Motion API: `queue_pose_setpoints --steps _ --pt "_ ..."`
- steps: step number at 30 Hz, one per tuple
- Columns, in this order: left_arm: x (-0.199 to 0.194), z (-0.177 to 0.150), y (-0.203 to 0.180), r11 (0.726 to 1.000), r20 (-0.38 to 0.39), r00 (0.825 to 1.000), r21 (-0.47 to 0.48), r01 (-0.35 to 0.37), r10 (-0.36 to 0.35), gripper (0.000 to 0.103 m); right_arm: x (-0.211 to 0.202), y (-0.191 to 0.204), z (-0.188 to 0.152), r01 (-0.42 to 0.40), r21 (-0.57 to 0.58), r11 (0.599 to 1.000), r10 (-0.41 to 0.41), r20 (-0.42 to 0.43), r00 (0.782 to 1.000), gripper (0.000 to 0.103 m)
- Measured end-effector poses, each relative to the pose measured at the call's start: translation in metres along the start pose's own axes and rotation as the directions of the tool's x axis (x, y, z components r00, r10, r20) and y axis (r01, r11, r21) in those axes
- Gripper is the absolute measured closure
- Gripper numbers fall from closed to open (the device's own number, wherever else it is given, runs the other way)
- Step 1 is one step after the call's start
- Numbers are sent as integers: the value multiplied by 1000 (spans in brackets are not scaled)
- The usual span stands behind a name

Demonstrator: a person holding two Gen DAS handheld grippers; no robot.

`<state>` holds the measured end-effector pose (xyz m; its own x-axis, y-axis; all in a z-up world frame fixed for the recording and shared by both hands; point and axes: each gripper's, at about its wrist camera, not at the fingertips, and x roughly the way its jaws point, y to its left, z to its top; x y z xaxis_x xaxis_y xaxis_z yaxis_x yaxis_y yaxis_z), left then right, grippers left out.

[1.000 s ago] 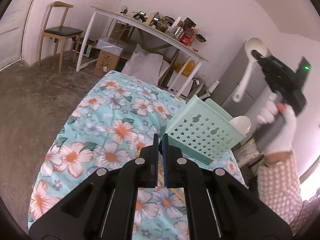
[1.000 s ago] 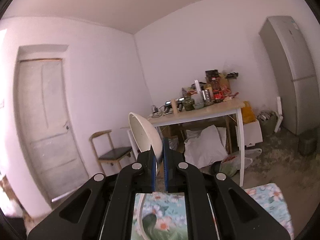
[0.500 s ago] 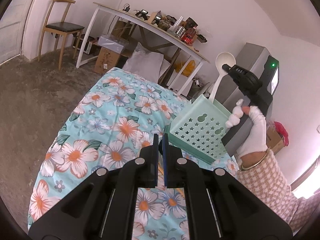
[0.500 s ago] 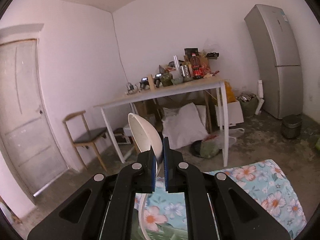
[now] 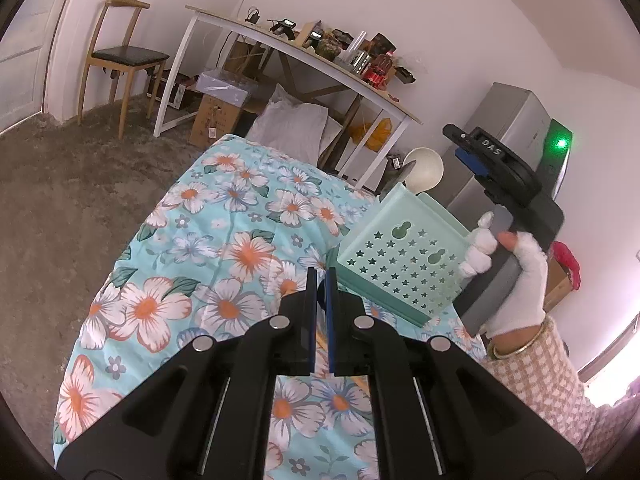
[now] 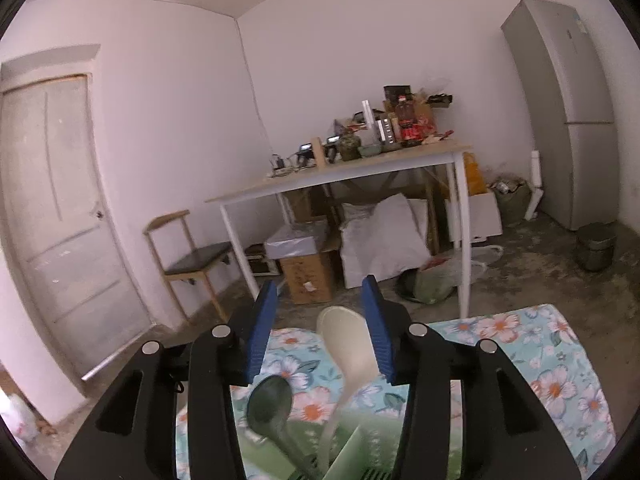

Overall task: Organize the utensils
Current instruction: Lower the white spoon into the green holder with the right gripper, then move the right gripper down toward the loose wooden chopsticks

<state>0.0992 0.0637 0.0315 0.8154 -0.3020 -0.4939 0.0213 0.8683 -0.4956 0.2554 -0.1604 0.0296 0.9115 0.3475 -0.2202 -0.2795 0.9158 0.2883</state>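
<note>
A mint-green perforated utensil holder (image 5: 400,264) stands on the floral cloth (image 5: 224,240). A white ladle (image 5: 424,168) sticks up out of it, also shown in the right wrist view (image 6: 352,348) beside a dark spoon (image 6: 270,398). My right gripper (image 6: 320,336) is open just above the holder (image 6: 352,452), the ladle loose between its blue pads (image 6: 378,328). In the left wrist view the right gripper (image 5: 476,152) hovers over the holder. My left gripper (image 5: 320,280) is shut and empty, close to the holder's left front corner.
A white desk (image 6: 344,176) with clutter, boxes and bags beneath it stands behind the cloth-covered table. A wooden chair (image 5: 120,52) is at the left, a grey fridge (image 6: 568,112) at the right. The table edge (image 5: 100,288) drops to bare floor.
The right gripper came down over the holder with the white ladle, then opened; the ladle now stands in the holder. The left gripper stayed shut and hardly moved.
</note>
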Motion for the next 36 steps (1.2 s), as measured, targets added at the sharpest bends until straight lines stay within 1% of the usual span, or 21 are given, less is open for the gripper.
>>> queue_pose_setpoints --steps 4,6,9,11,13,17,20,23,25,28,31,36 --pt "-3 1 -7 1000 9 1000 16 1 -1 100 -27 -6 9 -38 29 999 37 26 999 59" --pt "-6 2 -11 1000 14 1000 21 5 -6 100 -49 -10 13 -54 35 998 52 51 997 59" --pt "-10 6 -17 999 32 999 31 19 -20 100 -83 -18 17 -52 28 998 49 85 995 58" --pt "-13 12 -24 999 49 998 42 31 -33 100 -107 -27 15 -32 16 999 30 97 995 57" --pt "-17 18 -31 998 69 997 54 43 -46 100 -124 -34 10 -13 11 1000 12 92 996 57" --pt "-23 36 -49 993 120 988 86 85 -95 100 -150 -52 -16 52 14 999 -52 22 998 57" --pt "-27 54 -69 985 165 977 125 117 -137 100 -159 -65 -37 84 49 995 -82 -34 996 57" --pt "-30 69 -87 977 207 964 165 133 -166 100 -168 -76 -52 97 85 992 -91 -69 993 57" --pt "-30 81 -102 971 238 954 197 138 -183 100 -172 -81 -57 100 96 990 -93 -76 993 57" --pt "-23 94 -122 963 268 944 238 131 -194 100 -174 -87 -59 97 108 989 -88 -81 993 57" --pt "-10 99 -139 955 286 939 273 112 -192 100 -174 -91 -60 94 114 989 -86 -77 993 57" --pt "15 102 -158 949 294 940 306 80 -174 100 -172 -102 -62 98 133 986 -88 -79 993 57"
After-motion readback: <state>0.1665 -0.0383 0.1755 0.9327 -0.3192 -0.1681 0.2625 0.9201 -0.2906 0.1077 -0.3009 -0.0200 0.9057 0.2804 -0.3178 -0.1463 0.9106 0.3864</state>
